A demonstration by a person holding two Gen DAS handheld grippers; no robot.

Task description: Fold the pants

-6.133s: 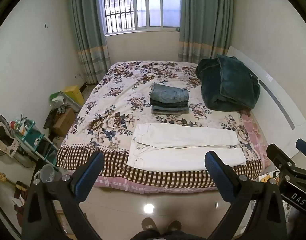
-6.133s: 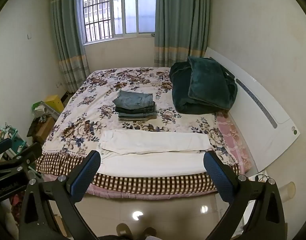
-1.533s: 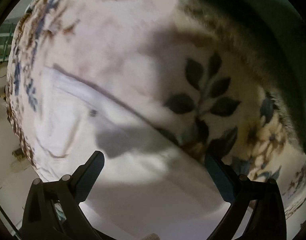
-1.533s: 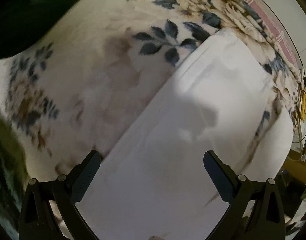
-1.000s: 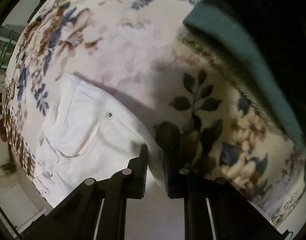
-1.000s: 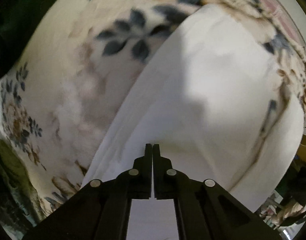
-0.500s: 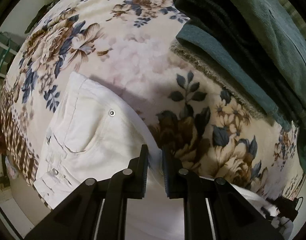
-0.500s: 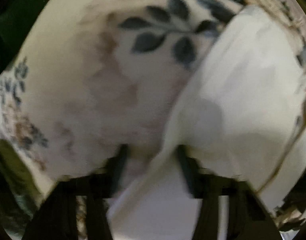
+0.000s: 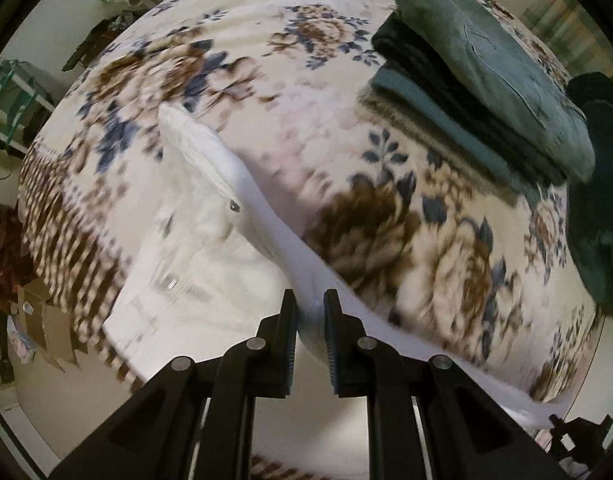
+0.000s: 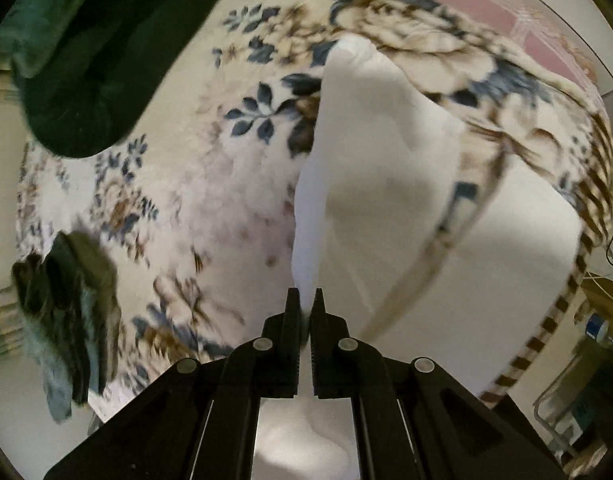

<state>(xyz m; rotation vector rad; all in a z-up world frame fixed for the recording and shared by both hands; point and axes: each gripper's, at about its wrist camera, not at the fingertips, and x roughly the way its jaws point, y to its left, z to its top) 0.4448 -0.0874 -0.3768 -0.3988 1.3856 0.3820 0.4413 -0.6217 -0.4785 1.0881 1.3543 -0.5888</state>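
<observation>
The white pants (image 9: 210,216) lie along the near edge of the floral bed (image 9: 266,80). My left gripper (image 9: 309,300) points down and is shut on the pants' far edge near the waist, with a ridge of cloth pulled up into the jaws. The rivet and pocket show to the left of it. In the right wrist view my right gripper (image 10: 304,300) is shut on the far edge of the white pants (image 10: 370,152) near the leg end. The cloth rises in a taut fold to the jaws. Both views are blurred by motion.
A stack of folded jeans (image 9: 486,92) sits on the bed beyond the pants, also in the right wrist view as the jeans stack (image 10: 70,312). A dark green blanket (image 10: 94,60) lies farther back. Boxes and a shelf (image 9: 10,92) stand on the floor to the left.
Both grippers have risen from the bed, lifting the pants' far edge. The right gripper's jaws stood apart half a second ago and are now shut on the cloth.
</observation>
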